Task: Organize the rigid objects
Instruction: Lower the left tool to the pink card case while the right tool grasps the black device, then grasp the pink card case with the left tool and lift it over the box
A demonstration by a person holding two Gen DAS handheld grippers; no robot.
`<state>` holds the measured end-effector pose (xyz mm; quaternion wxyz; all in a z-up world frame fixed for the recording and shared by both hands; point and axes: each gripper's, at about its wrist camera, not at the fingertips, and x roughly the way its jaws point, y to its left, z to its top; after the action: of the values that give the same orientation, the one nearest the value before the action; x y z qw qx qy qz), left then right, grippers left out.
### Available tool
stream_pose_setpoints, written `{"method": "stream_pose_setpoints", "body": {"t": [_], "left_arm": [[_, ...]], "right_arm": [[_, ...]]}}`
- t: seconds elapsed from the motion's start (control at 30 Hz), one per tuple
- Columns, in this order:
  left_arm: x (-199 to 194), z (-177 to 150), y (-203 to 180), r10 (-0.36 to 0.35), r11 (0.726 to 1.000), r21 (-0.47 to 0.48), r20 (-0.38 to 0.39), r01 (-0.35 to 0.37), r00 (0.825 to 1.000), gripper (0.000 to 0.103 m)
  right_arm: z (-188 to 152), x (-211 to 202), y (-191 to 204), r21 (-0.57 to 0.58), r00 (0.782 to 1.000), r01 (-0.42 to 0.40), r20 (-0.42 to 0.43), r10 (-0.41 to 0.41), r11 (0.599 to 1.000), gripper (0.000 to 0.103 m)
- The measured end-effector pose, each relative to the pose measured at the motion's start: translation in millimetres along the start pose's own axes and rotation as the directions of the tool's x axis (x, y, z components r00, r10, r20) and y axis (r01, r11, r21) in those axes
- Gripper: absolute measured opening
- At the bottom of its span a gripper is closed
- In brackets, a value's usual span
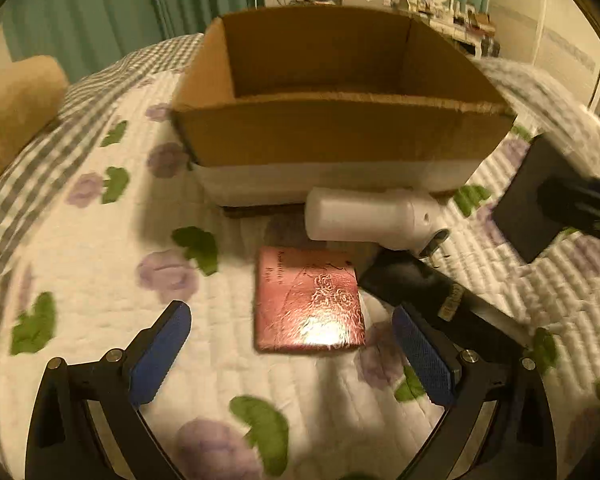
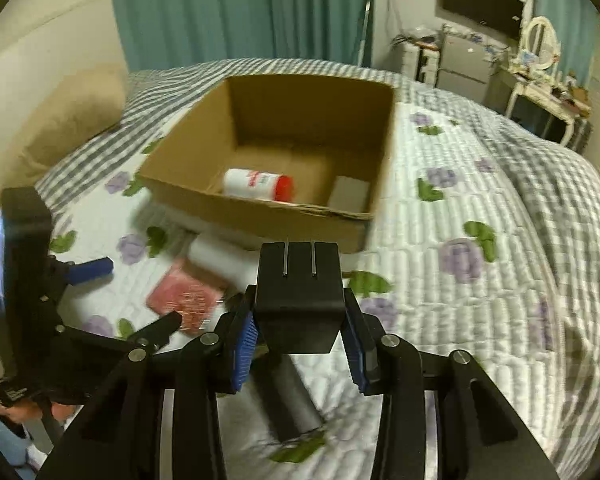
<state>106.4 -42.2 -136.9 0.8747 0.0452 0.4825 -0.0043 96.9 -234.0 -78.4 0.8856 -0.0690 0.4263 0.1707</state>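
An open cardboard box (image 1: 340,128) (image 2: 276,148) stands on the quilted bed. Inside it lie a white bottle with a red cap (image 2: 258,185) and a small grey box (image 2: 349,193). My right gripper (image 2: 300,344) is shut on a black charger block (image 2: 298,296) with two metal prongs, held above the bed in front of the box; it also shows in the left wrist view (image 1: 528,208). My left gripper (image 1: 292,356) is open, low over a shiny pink box (image 1: 310,306) (image 2: 184,294). A white bottle (image 1: 376,220) lies against the cardboard box. A black cylinder (image 1: 420,286) (image 2: 288,400) lies beside the pink box.
The quilt (image 2: 480,320) has purple flowers and green leaves, with a grey checked border. A tan pillow (image 1: 16,108) sits at the left. Teal curtains (image 2: 240,12) and a cluttered desk (image 2: 540,80) stand beyond the bed.
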Motion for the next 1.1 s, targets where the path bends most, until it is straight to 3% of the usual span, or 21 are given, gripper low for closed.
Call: {"method": "stream_pose_setpoints", "body": {"t": [0.17,0.3,0.37,0.4,0.47,0.63,0.8,1.1], "left_arm": [[27.4,3.8,-11.0,0.018,0.999,0.035,-0.042,-0.017,0.999,0.101],[50.2,2.2,-13.8,0.073,0.996,0.057,-0.072,-0.069,0.995,0.097],[50.1,1.8,-17.8,0.078,0.994,0.079,-0.057,-0.073,0.995,0.092],[49.1,1.8,-19.3,0.073,0.994,0.085,-0.052,-0.068,0.996,0.082],[42.5,1.6,-20.5,0.087,0.992,0.089,-0.028,-0.084,0.996,0.070],[20.2,-0.5,-13.6,-0.005,0.998,0.069,0.003,0.004,1.000,0.070],[-17.0,-4.9,-12.2,-0.024,0.996,0.087,0.092,0.016,0.995,0.070],[-82.0,20.8,-1.2,-0.078,0.997,0.042,0.244,0.070,0.967,0.070]], "right_arm": [[-8.3,10.8,-18.8,0.061,0.999,-0.038,-0.024,0.040,0.997,0.038],[-11.0,11.5,-22.2,0.076,0.999,-0.044,-0.025,0.046,0.996,0.038],[-12.3,11.3,-22.7,0.079,0.999,-0.042,-0.022,0.044,0.996,0.038],[-13.0,11.3,-22.1,0.079,0.999,-0.040,-0.021,0.042,0.996,0.038],[-13.7,11.4,-20.9,0.074,0.999,-0.040,-0.021,0.042,0.996,0.038],[-13.6,5.9,-19.9,0.074,0.999,-0.046,-0.004,0.046,0.996,0.038],[-7.3,-7.3,-19.8,0.077,0.998,-0.055,0.033,0.053,0.996,0.038],[27.9,-53.8,-10.9,0.016,0.992,-0.036,0.121,0.034,0.999,0.038]]}}
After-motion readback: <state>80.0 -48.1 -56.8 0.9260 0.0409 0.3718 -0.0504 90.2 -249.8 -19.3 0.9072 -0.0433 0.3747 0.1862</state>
